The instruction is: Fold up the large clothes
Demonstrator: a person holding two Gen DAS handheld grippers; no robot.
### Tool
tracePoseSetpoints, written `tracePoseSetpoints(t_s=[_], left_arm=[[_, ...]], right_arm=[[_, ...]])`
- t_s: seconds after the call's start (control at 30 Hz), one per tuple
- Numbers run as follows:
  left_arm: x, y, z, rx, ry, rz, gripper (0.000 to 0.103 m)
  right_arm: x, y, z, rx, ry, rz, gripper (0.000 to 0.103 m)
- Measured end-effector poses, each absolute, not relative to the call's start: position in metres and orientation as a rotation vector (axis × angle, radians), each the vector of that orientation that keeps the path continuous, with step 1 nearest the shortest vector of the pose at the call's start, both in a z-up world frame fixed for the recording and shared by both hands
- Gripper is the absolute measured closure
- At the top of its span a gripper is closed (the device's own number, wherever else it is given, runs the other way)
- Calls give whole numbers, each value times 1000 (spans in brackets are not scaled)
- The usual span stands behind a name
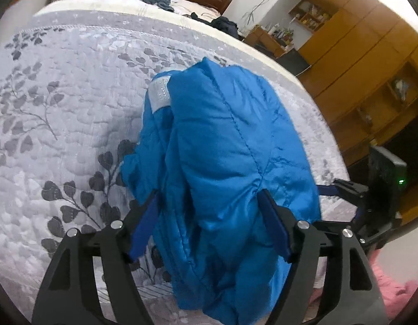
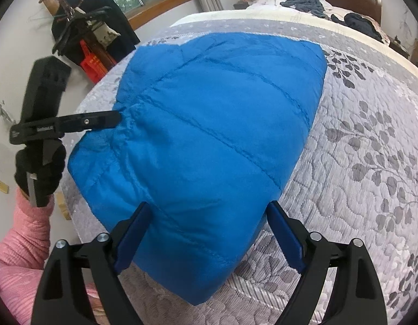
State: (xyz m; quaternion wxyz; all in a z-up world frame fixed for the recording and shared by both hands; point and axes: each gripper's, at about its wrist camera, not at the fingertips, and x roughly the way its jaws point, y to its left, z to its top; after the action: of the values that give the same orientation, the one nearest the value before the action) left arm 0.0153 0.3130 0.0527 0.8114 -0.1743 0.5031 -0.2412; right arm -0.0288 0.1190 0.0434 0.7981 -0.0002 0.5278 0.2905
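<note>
My blue puffer jacket (image 2: 209,135) is bunched in the middle of both frames, lying on the grey leaf-print quilt (image 2: 371,162). My left gripper (image 1: 209,203) and right gripper (image 2: 209,211) both have their jaws spread wide around its near end, not pinching.

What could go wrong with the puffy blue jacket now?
1. The blue puffer jacket is thick, and both the left hand-held gripper and the right hand-held gripper stand wide open around it, so the fold may spring back open.
2. The jacket lies near the edge of the bed, so a push might slide it off.
</note>
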Motion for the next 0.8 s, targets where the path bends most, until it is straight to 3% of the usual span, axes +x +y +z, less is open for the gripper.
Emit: tracePoseSetpoints(t_s=[0.5,0.8], left_arm=[[37,312,44,-442,1111,-593,16],[56,313,27,-445,1133,-643,4]], right_arm=[[19,61,33,377,1143,681,15],[45,47,1,535,1178,739,8]])
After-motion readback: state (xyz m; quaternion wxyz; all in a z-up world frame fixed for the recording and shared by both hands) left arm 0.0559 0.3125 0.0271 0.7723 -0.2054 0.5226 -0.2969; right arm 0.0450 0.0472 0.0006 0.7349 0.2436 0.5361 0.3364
